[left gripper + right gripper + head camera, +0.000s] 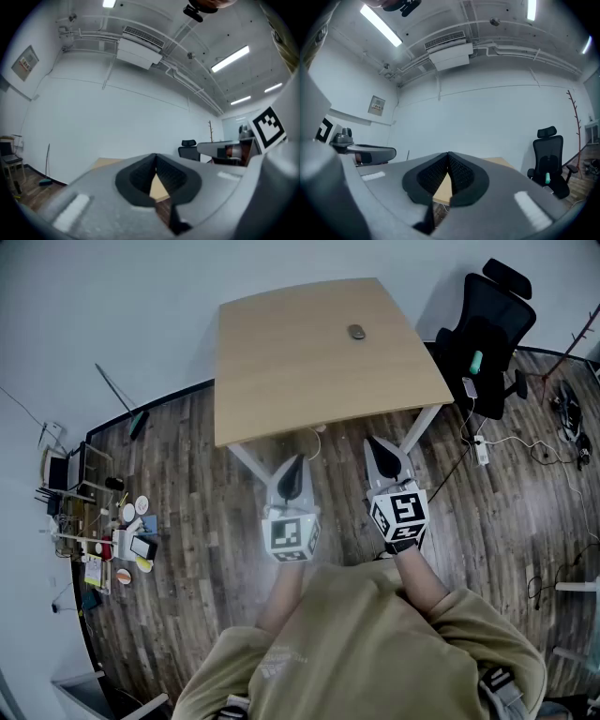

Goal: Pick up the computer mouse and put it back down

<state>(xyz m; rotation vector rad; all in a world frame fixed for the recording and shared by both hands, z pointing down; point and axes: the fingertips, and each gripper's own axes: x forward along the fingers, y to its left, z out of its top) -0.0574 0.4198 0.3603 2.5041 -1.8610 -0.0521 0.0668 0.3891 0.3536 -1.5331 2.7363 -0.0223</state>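
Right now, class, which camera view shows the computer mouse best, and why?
The head view: the computer mouse lies in full sight, small and dark, on the table near its far edge. The left gripper view and the right gripper view show only slivers of tabletop past their jaws; no mouse appears in either.

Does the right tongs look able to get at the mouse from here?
Probably not yet: the right tongs are shut, short of the near edge of the table, and the mouse lies near the far edge. Nothing stands between.
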